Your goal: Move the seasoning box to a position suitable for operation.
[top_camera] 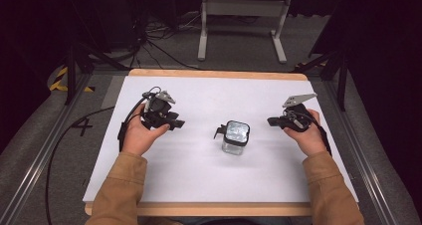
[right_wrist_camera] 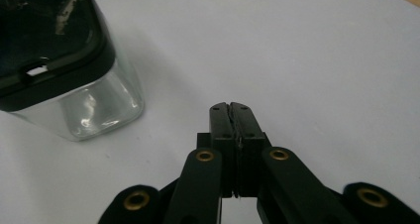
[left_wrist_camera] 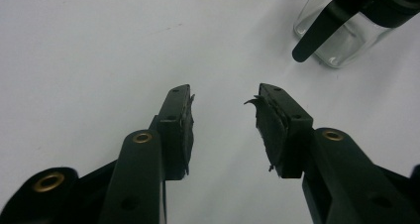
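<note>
I am at approach: jar point(top_camera: 235, 137) stands untouched on table point(top_camera: 199, 175). Left gripper point(top_camera: 175, 122) fingers wide, empty; right gripper point(top_camera: 271, 120) fingers closed, empty. Next: open right, close in.

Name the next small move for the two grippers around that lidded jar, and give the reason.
Probably bring the left gripper toward the jar: its jaws stand open with nothing between them, while the right gripper is shut and empty. The jar stands untouched between both.

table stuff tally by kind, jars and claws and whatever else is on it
Glass jar with black lid and clasp, on the white table: 1
Claws: 2, the left claw open, the right claw shut on nothing
Total: 3
</note>
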`<control>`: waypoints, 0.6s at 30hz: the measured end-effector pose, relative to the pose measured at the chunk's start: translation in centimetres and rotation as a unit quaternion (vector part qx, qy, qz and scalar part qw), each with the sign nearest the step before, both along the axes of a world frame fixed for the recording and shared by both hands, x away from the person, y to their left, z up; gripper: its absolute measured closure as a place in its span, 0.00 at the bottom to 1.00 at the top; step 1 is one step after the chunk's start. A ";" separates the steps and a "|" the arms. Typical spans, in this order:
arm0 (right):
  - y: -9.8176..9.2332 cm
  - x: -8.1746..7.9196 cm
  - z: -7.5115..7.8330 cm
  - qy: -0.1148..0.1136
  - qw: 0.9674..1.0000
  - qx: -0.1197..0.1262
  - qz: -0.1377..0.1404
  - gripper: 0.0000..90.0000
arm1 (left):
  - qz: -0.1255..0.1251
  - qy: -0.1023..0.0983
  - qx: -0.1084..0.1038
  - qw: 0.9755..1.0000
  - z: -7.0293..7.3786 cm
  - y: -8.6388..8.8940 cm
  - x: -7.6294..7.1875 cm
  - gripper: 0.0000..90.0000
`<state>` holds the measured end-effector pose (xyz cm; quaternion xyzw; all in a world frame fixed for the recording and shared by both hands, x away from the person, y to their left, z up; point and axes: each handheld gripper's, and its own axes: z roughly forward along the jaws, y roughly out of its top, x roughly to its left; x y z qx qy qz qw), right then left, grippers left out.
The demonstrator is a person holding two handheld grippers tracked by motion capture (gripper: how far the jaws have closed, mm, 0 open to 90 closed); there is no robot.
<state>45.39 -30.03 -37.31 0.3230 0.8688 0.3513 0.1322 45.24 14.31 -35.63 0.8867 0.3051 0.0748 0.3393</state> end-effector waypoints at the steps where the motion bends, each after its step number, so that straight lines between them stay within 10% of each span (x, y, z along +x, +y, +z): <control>1: 0.2 -0.2 0.2 0.001 1.000 0.004 0.007 1.00 | -0.002 0.002 0.003 1.000 0.0 0.1 0.0 0.64; 18: 4.9 0.1 -2.0 0.022 0.996 0.022 0.081 1.00 | -0.008 0.012 0.000 1.000 0.3 0.2 -1.1 0.58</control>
